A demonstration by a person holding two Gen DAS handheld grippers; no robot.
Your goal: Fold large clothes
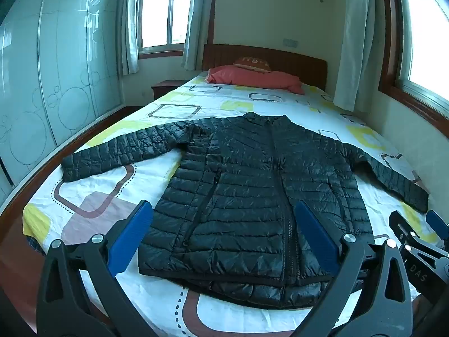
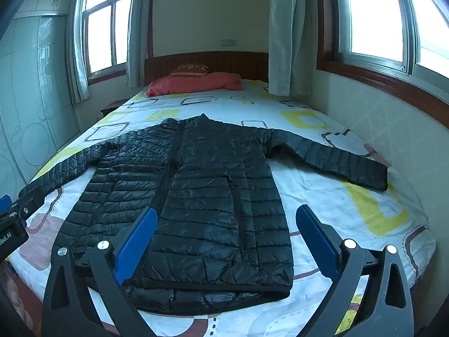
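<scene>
Both tongs gape wide, holding nothing — the left tongs (image 1: 223,210) at the bottom of its frame, the right tongs (image 2: 226,216) likewise, each poised above the hem of a black quilted jacket (image 1: 252,196) (image 2: 190,196). It lies flat, zipped, sleeves spread out, across the patterned bed (image 1: 92,196) (image 2: 322,196) — a pink pillow (image 1: 252,80) sits far up the frame
</scene>
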